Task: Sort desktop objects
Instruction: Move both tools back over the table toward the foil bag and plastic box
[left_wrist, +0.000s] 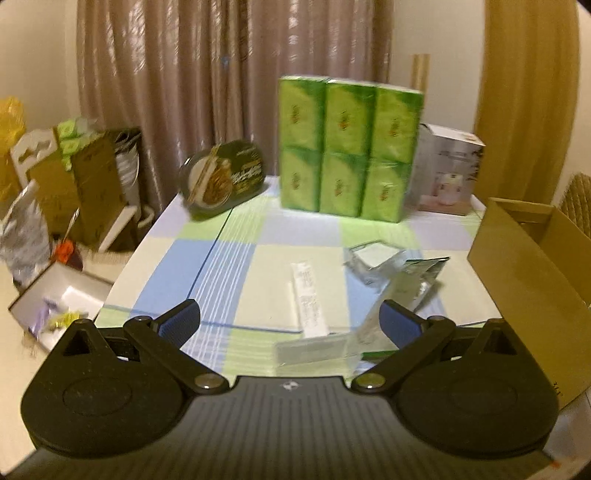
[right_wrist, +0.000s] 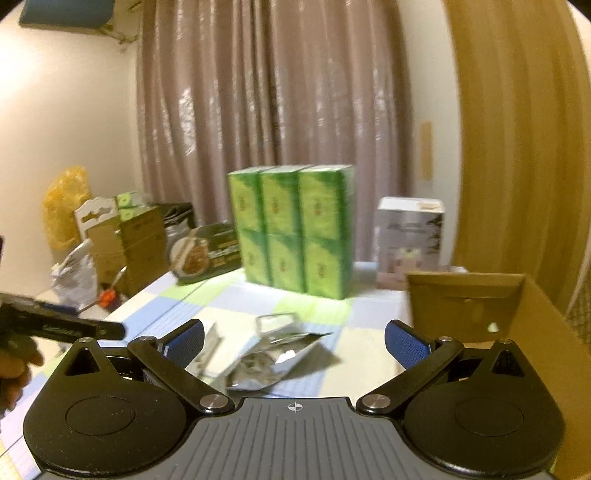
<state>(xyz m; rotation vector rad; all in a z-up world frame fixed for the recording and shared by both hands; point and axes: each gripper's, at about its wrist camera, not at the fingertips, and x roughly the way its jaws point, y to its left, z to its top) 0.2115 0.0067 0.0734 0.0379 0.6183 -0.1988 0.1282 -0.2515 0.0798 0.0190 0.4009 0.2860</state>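
Left hand-held gripper and right hand-held gripper both released, empty; crinkled silver foil pouch on checked surface

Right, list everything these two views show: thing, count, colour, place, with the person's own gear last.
tissue pack bundle: one bundle, six packs facing, green, standing at the table's far side
noodle tray: one, dark, tilted at the far left edge
white carton: one, white, right of the bundle
cardboard box: one, brown, open, at the table's right
foil pouch: one, silver, lying mid-table
long sachet: one, white, lying mid-table
checked tablecloth: one, blue, green and cream
shallow tray: one, white, left of the table, small wrapped bits inside
curtain: one, brownish, behind
left gripper: jaws open, empty
right gripper: jaws open, empty
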